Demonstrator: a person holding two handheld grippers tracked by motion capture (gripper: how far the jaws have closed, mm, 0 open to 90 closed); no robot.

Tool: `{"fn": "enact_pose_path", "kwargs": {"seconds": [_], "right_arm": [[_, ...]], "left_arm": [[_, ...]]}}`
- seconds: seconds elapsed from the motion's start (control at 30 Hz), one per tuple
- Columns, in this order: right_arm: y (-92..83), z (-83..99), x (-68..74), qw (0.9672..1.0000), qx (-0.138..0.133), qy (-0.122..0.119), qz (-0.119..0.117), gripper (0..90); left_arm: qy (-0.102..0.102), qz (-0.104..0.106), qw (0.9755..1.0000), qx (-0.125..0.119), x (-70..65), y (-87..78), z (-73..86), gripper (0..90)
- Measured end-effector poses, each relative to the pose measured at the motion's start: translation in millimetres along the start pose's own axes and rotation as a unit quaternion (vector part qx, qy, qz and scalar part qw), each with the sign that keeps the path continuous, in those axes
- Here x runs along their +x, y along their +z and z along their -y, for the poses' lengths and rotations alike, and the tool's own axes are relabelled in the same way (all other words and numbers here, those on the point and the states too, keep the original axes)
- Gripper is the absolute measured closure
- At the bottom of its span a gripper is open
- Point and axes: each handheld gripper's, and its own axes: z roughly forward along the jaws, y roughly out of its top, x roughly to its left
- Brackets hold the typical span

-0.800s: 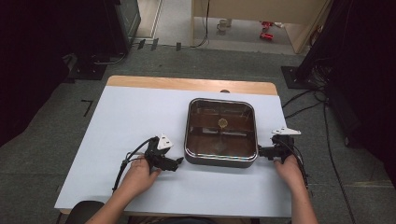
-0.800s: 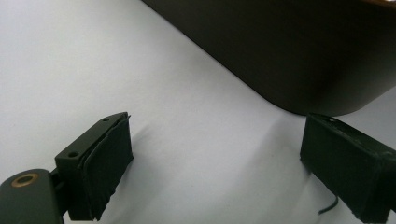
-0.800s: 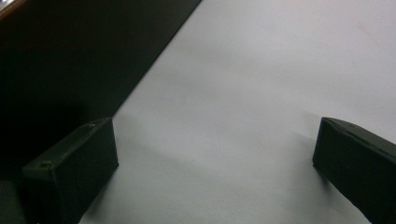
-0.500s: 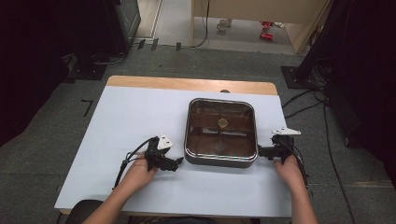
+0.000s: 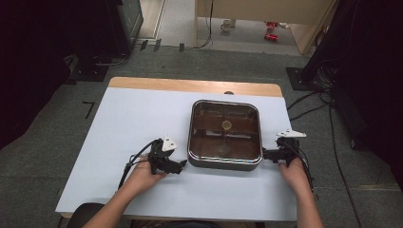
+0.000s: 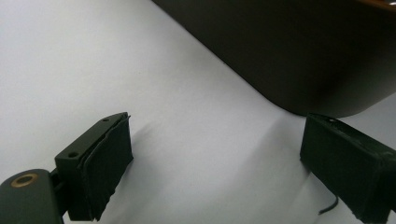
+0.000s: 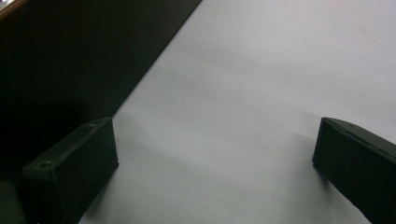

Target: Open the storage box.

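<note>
Seen from the high view, a person seated at a white table holds a two-jaw gripper in each hand on either side of a square, dark tray with a glossy brown floor and rounded corners. The tray sits on the right half of the table, toward the person's edge, and a small round pale object lies on its floor near the middle. The left gripper rests low on the table just beside the tray's near left corner, its tips pointing at the tray wall. The right gripper lies just beside the tray's right wall near its near corner, tips turned toward it. A cable trails from each tool back along the forearms. Beyond the table's wooden far edge, grey floor and dark equipment surround the scene.

In the left gripper view, the two black jaws stand wide apart with only bare white table between them; the tray's dark rounded corner looms just ahead, close to the right-hand jaw, though whether they touch cannot be told.

In the right gripper view, the jaws likewise stand wide with nothing between them; the tray's dark wall runs along the left, just beside the left-hand jaw, over white table
</note>
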Motion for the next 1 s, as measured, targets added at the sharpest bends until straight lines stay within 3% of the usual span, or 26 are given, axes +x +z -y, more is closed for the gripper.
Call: {"fn": "enact_pose_path", "kwargs": {"seconds": [0.27, 0.4, 0.7, 0.87, 1.0], "right_arm": [[0.0, 0.0, 0.0, 1.0000, 0.000, 0.000, 0.000, 0.0], [0.0, 0.0, 0.0, 1.0000, 0.000, 0.000, 0.000, 0.0], [0.0, 0.0, -0.1, 1.0000, 0.000, 0.000, 0.000, 0.0], [0.0, 0.0, 0.0, 1.0000, 0.000, 0.000, 0.000, 0.0], [0.0, 0.0, -0.1, 1.0000, 0.000, 0.000, 0.000, 0.0]], "left_arm": [[0.011, 0.010, 0.9992, 0.036, 2.4, 0.1, -8.8, 8.7], [0.019, 0.016, 0.9990, 0.038, 3.7, -0.7, -9.0, 9.3], [0.026, 0.026, 0.9983, 0.045, 5.7, -5.9, -10.1, 19.6], [0.015, 0.052, 0.9975, 0.046, 10.3, -12.4, -17.5, 22.5], [0.005, 0.078, 0.9966, 0.027, 13.6, -22.9, -26.9, 24.6]]}}
